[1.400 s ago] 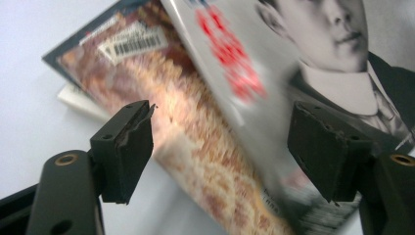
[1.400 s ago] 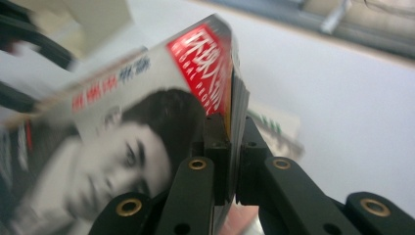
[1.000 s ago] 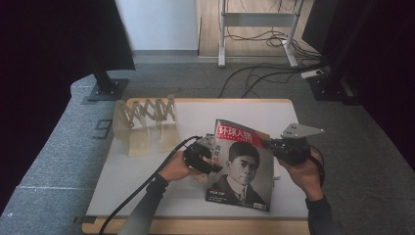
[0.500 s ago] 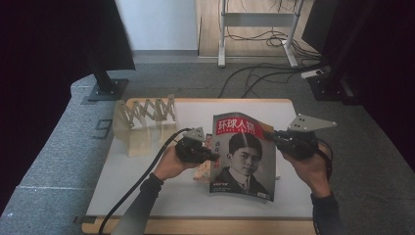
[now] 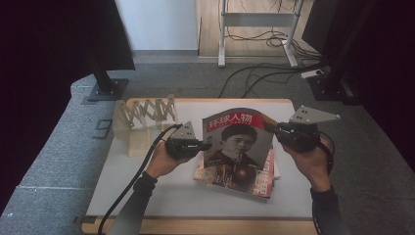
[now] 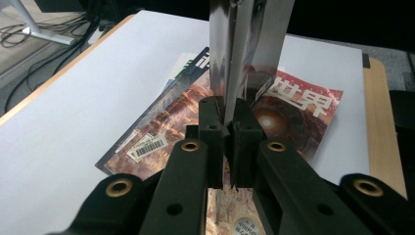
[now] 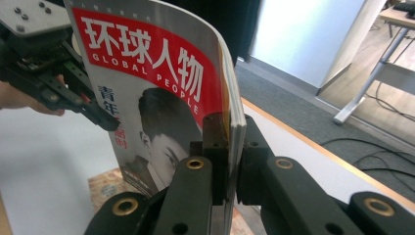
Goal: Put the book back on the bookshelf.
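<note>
High view: both grippers [image 5: 208,144] [image 5: 268,128] raised, jaws clamping magazine [image 5: 237,137] edges, upright.

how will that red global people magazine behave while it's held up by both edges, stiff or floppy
Probably floppy: the magazine already bows between the left gripper and right gripper, each clamped on one edge. It looks thin and light, so two pinches likely suffice. Its glossy cover may slip if the grip loosens, dropping it onto the magazines on the table.

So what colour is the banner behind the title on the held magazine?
Red, with white lettering, on the magazine; it shows best in the right gripper view.
</note>
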Available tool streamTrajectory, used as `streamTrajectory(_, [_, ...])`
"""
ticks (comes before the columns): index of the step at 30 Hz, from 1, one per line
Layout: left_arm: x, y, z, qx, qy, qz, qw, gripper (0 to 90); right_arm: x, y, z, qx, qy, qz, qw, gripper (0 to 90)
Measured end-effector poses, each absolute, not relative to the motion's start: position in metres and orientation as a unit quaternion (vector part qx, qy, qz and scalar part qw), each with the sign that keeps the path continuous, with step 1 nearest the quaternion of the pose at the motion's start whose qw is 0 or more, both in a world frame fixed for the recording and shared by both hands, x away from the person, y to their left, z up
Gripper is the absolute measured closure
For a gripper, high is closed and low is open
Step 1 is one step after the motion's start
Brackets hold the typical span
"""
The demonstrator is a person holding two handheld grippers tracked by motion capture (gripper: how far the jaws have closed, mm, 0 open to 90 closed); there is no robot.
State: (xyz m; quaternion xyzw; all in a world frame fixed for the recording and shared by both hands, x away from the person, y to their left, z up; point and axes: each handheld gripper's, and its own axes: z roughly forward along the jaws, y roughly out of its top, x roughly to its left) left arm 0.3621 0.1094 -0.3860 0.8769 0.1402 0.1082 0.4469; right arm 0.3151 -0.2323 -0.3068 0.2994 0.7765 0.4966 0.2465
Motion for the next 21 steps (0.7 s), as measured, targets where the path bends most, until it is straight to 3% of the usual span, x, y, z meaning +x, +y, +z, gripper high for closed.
streamTrajectory(9, [0.370, 0.088, -0.374, 0.875, 0.128, 0.115, 0.452, 77.3, 0.314, -0.231, -0.304, 0.295, 0.784, 0.484, 0.253, 83.6])
streamTrajectory(13, [0.374, 0.090, -0.375, 0.870, 0.141, 0.107, 0.461, 85.4, 0.314, -0.233, -0.304, 0.294, 0.785, 0.484, 0.252, 82.3])
streamTrajectory(21, [0.373, 0.097, -0.374, 0.871, 0.147, 0.100, 0.457, 86.5, 0.312, -0.253, -0.320, 0.335, 0.769, 0.477, 0.260, 57.9])
